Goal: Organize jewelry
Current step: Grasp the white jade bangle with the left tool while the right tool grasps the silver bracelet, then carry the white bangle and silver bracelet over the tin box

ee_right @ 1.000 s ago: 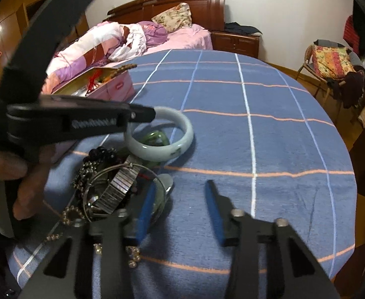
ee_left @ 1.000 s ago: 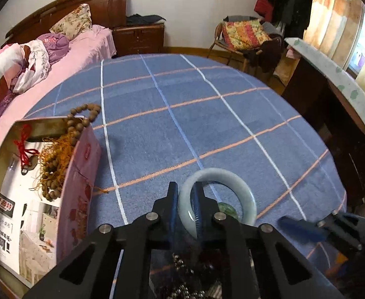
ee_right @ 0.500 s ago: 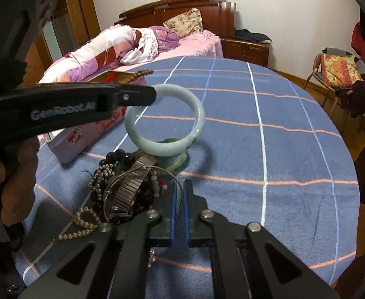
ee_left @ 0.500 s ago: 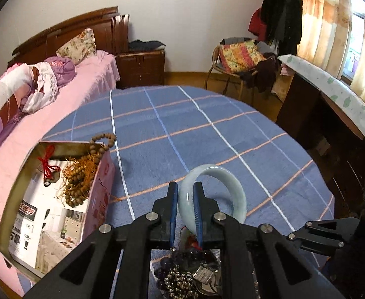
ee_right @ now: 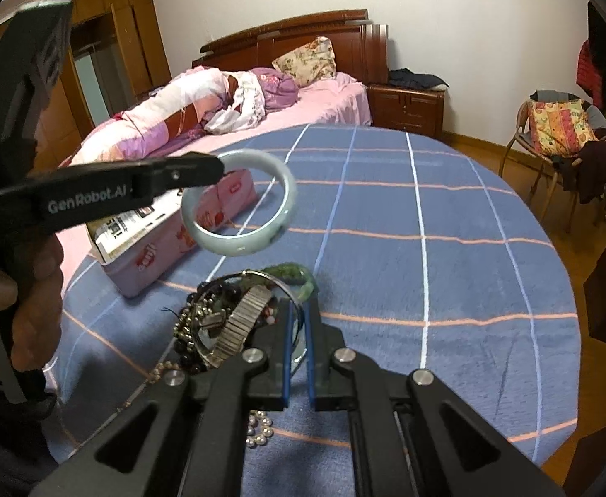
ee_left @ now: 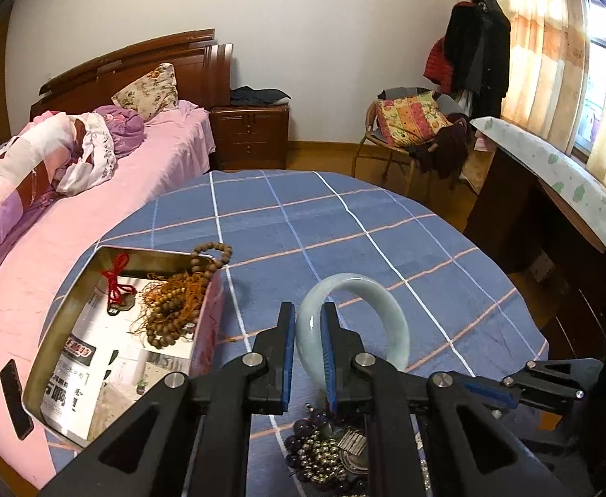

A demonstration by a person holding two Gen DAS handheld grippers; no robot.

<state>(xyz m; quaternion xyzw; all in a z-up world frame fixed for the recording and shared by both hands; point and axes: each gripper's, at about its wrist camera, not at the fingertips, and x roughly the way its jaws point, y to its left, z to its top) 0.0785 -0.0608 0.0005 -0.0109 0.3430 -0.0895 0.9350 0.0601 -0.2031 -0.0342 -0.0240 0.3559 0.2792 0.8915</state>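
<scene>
Only left wrist view shows tin [ee_left: 203,333] interior: wooden beads [ee_left: 170,314], red cord. Left gripper [ee_left: 307,348] clamps jade bangle [ee_left: 352,323], lifted above table [ee_right: 447,248]. Right gripper [ee_right: 298,343] closed on thin wire bangle [ee_right: 296,296] in jewelry heap [ee_right: 220,323].

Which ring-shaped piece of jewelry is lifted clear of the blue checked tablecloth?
The pale green jade bangle, clamped in the left gripper. The thin silver wire bangle and metal watch band remain in the pile.

"GenRobot.AI" on left claw [ee_right: 203,172] arm
</scene>
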